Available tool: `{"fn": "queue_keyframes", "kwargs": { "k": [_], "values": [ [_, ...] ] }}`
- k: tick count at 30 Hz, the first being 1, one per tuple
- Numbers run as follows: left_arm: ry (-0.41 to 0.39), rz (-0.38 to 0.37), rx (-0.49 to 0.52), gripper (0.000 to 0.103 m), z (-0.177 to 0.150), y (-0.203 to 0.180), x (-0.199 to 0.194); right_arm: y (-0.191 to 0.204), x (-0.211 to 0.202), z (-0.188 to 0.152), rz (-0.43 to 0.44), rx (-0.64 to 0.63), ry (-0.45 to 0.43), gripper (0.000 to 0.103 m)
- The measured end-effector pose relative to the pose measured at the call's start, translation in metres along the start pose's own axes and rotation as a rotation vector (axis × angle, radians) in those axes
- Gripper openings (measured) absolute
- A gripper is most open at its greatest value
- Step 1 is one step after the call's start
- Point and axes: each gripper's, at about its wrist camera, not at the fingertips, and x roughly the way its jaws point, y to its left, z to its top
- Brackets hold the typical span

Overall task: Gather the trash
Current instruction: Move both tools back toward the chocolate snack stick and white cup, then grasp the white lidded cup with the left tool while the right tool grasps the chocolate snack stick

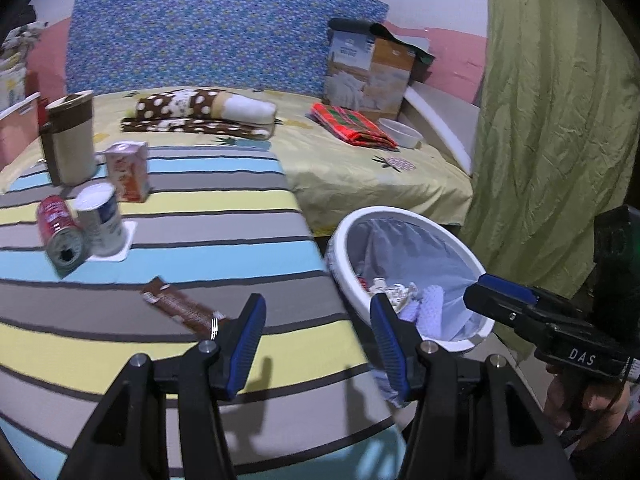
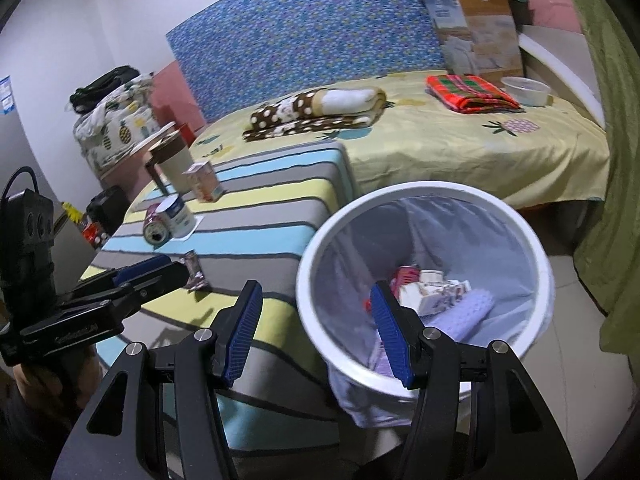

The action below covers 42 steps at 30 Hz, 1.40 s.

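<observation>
My left gripper [image 1: 318,340] is open with nothing between its blue pads, held over the striped table [image 1: 240,208]. A brown snack wrapper [image 1: 180,306] lies just ahead of its left finger. Farther left are a tipped red can [image 1: 58,232], a white can [image 1: 102,220], a small carton [image 1: 128,170] and a beige lidded container [image 1: 70,140]. The white lined trash bin [image 1: 340,248] stands beside the table and holds several scraps. My right gripper [image 2: 316,332] is open and empty above the bin's near rim [image 2: 424,190]. The left gripper [image 2: 176,270] reaches toward the wrapper [image 2: 192,270].
Behind the table is a bed with a yellow sheet [image 1: 360,176]. It carries a dotted brown blanket [image 1: 200,114], a red plaid cloth [image 1: 352,126], a cardboard box [image 1: 368,76] and a white bowl [image 1: 400,132]. A green curtain [image 1: 552,120] hangs at right.
</observation>
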Motion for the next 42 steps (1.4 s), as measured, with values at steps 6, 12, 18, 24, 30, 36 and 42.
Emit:
{"fn": "queue_keyframes", "kwargs": {
  "k": [6,12,18,24,30,36,42],
  "values": [
    [-0.006,0.052,-0.034,0.054,-0.007,0.019,-0.009,0.018,0.009,-0.001,0.036,-0.038,0.023,0.058],
    [-0.006,0.093,-0.071,0.053,-0.016,0.042,-0.017,0.038,0.020,-0.002,0.071,-0.080,0.047,0.058],
    [-0.014,0.136,-0.111,0.053,-0.020,0.065,-0.025,0.055,0.035,-0.002,0.106,-0.120,0.075,0.058],
    [-0.028,0.169,-0.142,0.053,-0.021,0.087,-0.033,0.071,0.051,-0.002,0.129,-0.163,0.105,0.058],
    [-0.036,0.199,-0.173,0.053,-0.019,0.109,-0.035,0.086,0.067,0.001,0.136,-0.206,0.131,0.058],
    [-0.047,0.215,-0.179,0.053,-0.011,0.126,-0.036,0.100,0.088,0.004,0.138,-0.246,0.160,0.058],
    [-0.057,0.225,-0.182,0.053,0.001,0.142,-0.033,0.111,0.106,0.002,0.137,-0.287,0.207,0.058]
  ]
}}
